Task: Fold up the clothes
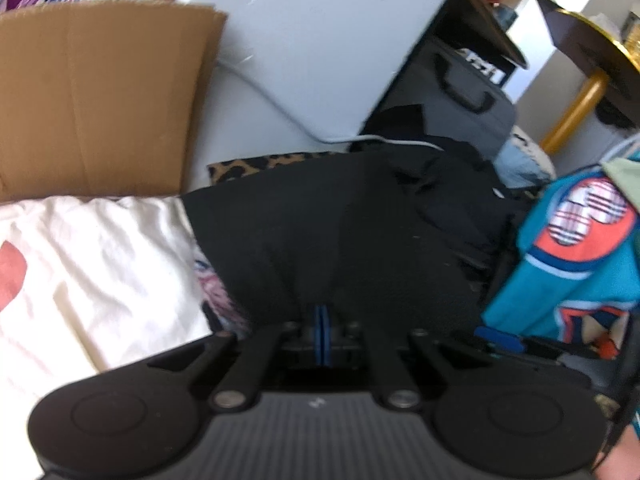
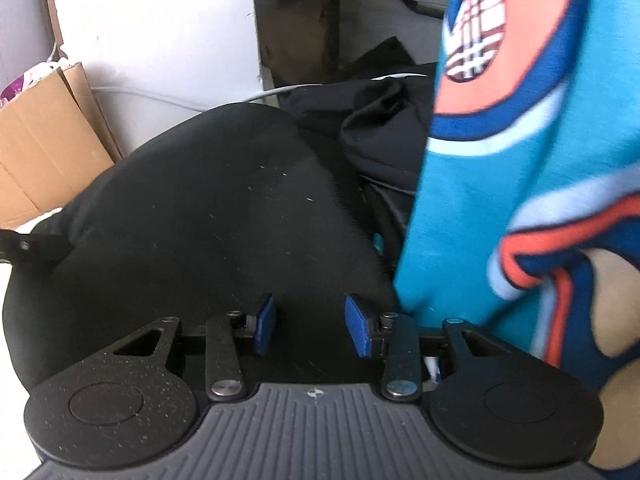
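A black garment (image 1: 340, 232) lies spread in front of both grippers, humped up in the right wrist view (image 2: 208, 208). My left gripper (image 1: 321, 314) is shut, its blue pads pressed together on a pinched fold at the garment's near edge. Part of that gripper shows at the far left of the right wrist view, where the cloth is drawn toward it. My right gripper (image 2: 310, 304) is open, its blue pads (image 2: 266, 322) apart over the black cloth without pressing it. A teal garment with orange and blue print (image 2: 520, 160) hangs close on the right, also in the left wrist view (image 1: 568, 264).
A white cloth (image 1: 92, 272) lies to the left, under the black garment's edge. A cardboard box (image 1: 100, 100) stands behind it against a white panel (image 1: 320, 40). More dark clothes (image 1: 452, 184), a grey suitcase (image 1: 468, 108) and a gold table leg (image 1: 576, 112) are at the back right.
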A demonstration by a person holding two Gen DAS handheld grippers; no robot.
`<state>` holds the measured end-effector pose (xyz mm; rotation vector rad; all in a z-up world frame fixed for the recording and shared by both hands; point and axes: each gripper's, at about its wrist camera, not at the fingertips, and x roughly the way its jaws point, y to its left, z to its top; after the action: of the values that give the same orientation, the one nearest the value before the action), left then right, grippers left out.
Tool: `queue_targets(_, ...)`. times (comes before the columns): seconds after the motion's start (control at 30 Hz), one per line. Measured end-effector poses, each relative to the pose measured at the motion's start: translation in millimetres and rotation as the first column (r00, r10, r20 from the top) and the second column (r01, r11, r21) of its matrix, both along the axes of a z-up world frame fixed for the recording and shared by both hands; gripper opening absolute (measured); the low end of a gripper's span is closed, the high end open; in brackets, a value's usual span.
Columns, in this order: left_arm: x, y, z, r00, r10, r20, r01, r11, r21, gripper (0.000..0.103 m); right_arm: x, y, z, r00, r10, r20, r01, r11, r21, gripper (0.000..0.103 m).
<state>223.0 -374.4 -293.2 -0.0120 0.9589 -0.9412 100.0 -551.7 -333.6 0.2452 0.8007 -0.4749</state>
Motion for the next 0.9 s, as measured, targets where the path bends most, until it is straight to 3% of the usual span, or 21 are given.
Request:
queue_targets(0.17, -24, 1, 6, 0.999, -0.044, 0.024, 0.044, 0.999, -0.011, 0.003, -18, 2, 11, 0.999, -0.02, 0.048, 0.02, 1.0, -0.003, 0.041)
queue_targets(0.3, -35, 0, -3, 0.999, -0.043, 0.032, 0.042, 0.999, 0.01, 0.004, -18, 10, 14, 0.996, 0.033, 0.089, -0.035, 0.999, 0.018, 0.041)
queue_targets(0.57, -40, 4, -13, 0.995, -0.046, 0.091, 0.039, 0.996, 0.078, 0.003, -23, 20, -5, 0.998, 0.056, 0.04, -0.056, 0.998, 0.0, 0.041)
queue_targets(0.9, -42, 9, -13, 0.999, -0.032, 0.036, 0.025, 0.986, 0.166, 0.002, -45, 19, -28, 0.999, -0.017, -0.032, 0.019, 0.998, 0.061, 0.041)
